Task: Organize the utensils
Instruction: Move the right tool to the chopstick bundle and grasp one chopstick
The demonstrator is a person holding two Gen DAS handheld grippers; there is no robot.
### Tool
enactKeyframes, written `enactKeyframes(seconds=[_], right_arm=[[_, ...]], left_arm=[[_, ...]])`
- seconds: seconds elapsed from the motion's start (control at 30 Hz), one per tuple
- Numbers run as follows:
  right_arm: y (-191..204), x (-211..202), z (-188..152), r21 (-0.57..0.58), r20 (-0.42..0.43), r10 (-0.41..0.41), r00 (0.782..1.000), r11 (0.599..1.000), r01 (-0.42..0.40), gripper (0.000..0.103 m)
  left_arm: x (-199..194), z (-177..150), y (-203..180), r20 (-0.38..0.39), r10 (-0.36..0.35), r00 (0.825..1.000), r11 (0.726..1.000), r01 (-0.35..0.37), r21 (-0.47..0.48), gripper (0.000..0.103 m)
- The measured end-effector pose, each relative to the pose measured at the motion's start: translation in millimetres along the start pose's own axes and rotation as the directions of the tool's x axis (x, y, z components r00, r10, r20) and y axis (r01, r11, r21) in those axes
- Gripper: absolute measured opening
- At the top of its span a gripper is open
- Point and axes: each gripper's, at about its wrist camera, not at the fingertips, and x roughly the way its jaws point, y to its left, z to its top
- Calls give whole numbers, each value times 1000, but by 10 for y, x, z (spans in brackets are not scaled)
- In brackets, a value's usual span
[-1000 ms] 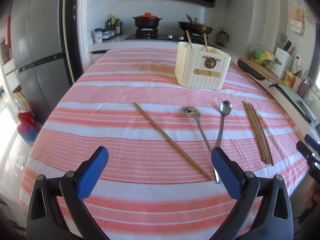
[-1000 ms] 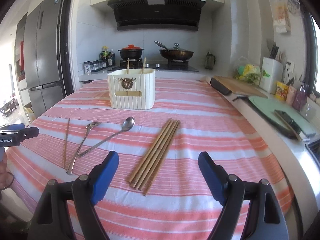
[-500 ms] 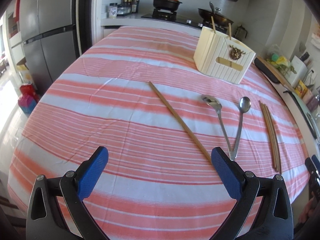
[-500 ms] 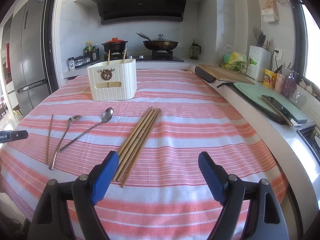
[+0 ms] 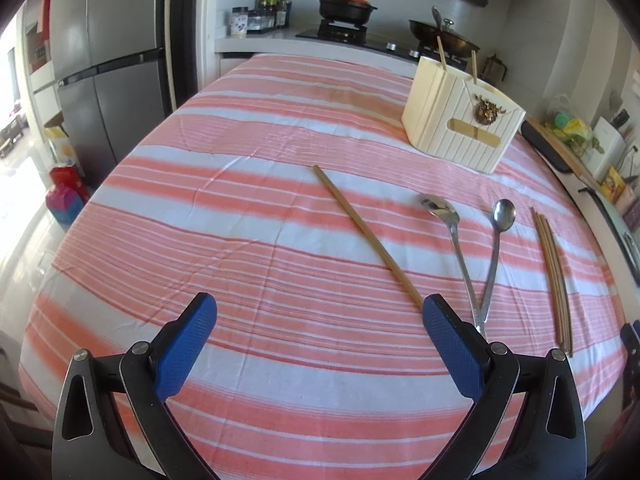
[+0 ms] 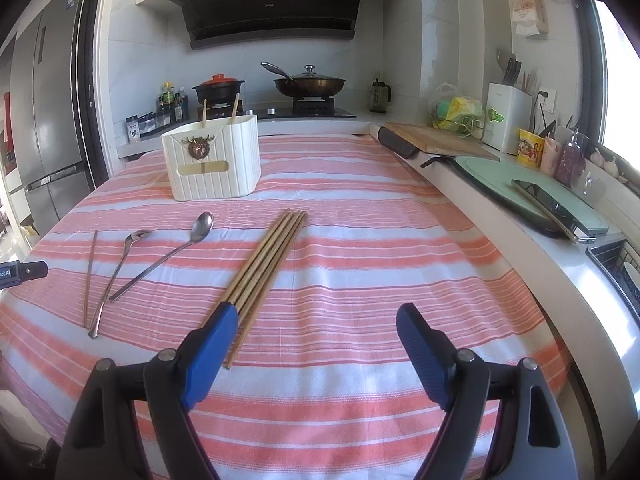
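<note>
You are at a kitchen bench [image 6: 360, 248] draped in a pink-and-white striped cloth, with the stove, pots and fridge behind it. Nearest to you, your right gripper [image 6: 312, 332] has its fingers spread wide and holds nothing; the bundle of chopsticks [image 6: 266, 270] lies just past the left finger, its near ends tucked behind that pad, its long axis running from about 7 o'clock up to 1 o'clock, so the bundle sits off-centre at your 10 o'clock and not between the fingers. Your left gripper [image 5: 316, 336] is likewise spread and empty; the single chopstick [image 5: 366, 236] ends right at its right finger and slants away toward 11 o'clock. Judging from this, each gripper is nearest its own chopsticks, and either would need a sideways shift and a turn across the sticks' axis before closing. Beyond, the two spoons [image 5: 474, 256] lie with handles crossing near you and bowls spread apart, between the single stick and the bundle, close enough to be nudged. Farthest, at 12 to 1 o'clock, stands the cream utensil holder [image 6: 212, 160], upright, with two sticks already in it; nothing stands between it and the utensils.
</note>
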Motion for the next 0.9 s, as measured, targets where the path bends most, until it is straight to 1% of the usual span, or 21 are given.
enactKeyframes(seconds=[0.23, 0.3, 0.43, 0.5, 0.6, 0.67, 0.73, 0.77, 0.8, 0.83, 0.9], right_arm=[[24, 54, -1, -11, -15, 2, 1000, 1000, -2, 84], [19, 78, 17, -5, -19, 0, 1000, 1000, 0, 84], [14, 90, 53, 11, -15, 6, 1000, 1000, -6, 84], [25, 117, 62, 0, -28, -2, 1000, 1000, 2, 84], [-20, 227, 91, 1, -70, -40, 997, 999, 40, 84], [-92, 318, 124, 28, -99, -60, 993, 998, 63, 84], [-160, 417, 152, 66, -129, -45, 991, 996, 54, 83], [-186, 464, 162, 90, -144, -26, 989, 995, 39, 81], [-193, 504, 169, 114, -157, 0, 988, 993, 18, 74], [-180, 556, 172, 126, -175, 23, 984, 992, -1, 70], [-107, 684, 176, 124, -217, 63, 974, 992, -37, 52]], left_arm=[[70, -5, 33, -15, -21, 1000, 1000, 21, -21, 102], [111, 31, 40, -30, -24, 999, 999, 23, -39, 102], [186, 135, -3, -28, -17, 999, 998, 15, -54, 102], [251, 186, -66, -30, -1, 1000, 999, 0, -44, 102], [369, 233, -192, -36, 20, 999, 1000, -20, -8, 102], [443, 243, -272, -37, 36, 999, 999, -35, 20, 102], [501, 239, -330, -28, 64, 998, 997, -63, 42, 102], [526, 233, -352, -26, 80, 996, 995, -79, 54, 102], [553, 224, -371, -29, 93, 995, 994, -91, 66, 102], [575, 218, -383, -32, 102, 994, 992, -99, 76, 102], [621, 199, -411, -38, 120, 992, 988, -116, 99, 102]])
